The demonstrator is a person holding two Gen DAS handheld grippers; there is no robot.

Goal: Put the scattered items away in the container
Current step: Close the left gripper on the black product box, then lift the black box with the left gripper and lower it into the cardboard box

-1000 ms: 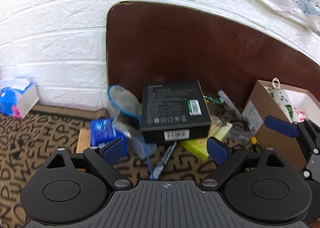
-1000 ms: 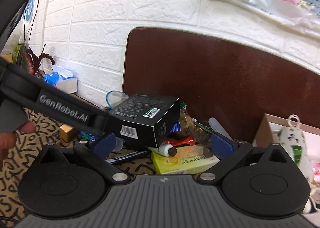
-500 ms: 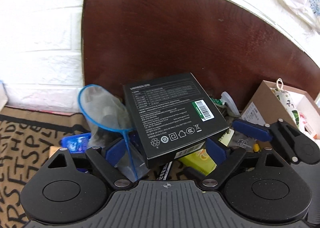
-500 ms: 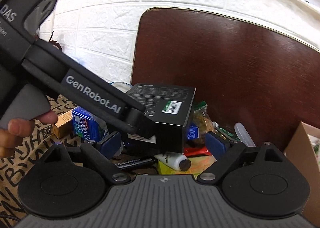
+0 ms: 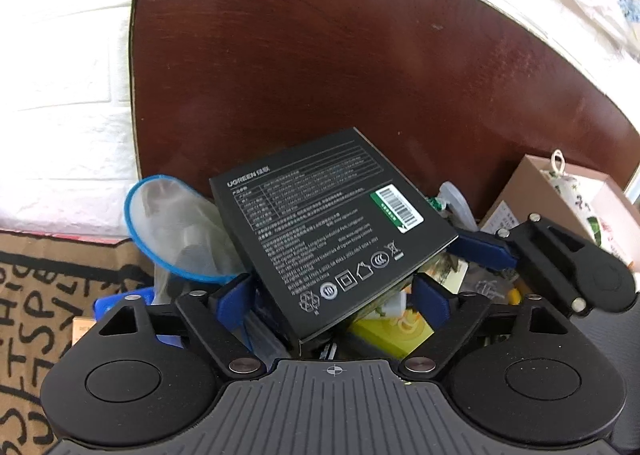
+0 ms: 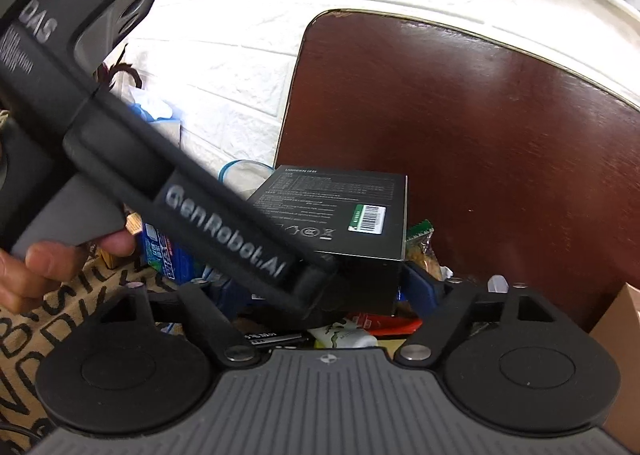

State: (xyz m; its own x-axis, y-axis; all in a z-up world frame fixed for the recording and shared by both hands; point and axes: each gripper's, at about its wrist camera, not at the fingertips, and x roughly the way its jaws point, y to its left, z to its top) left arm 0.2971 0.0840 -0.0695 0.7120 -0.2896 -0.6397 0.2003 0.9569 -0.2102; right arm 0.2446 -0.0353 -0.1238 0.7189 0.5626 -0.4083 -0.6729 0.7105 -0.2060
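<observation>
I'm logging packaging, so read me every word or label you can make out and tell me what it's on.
"UGREEN": top edge of the black box.
"GenRobot.AI": arm of the left hand-held gripper.
"DAS": the same gripper's upper body.
Black box's fine print and barcode sticker: too small.
Patterned mat: scattered letters, no clear words.

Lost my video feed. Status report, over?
Both hand-held grippers open, left, right. Black box between left's fingers, tilted on clutter. Brown container at right.

"UGREEN" on black box [image 5: 332, 233], "GenRobot.AI" on left tongs' body [image 6: 224, 233]
</observation>
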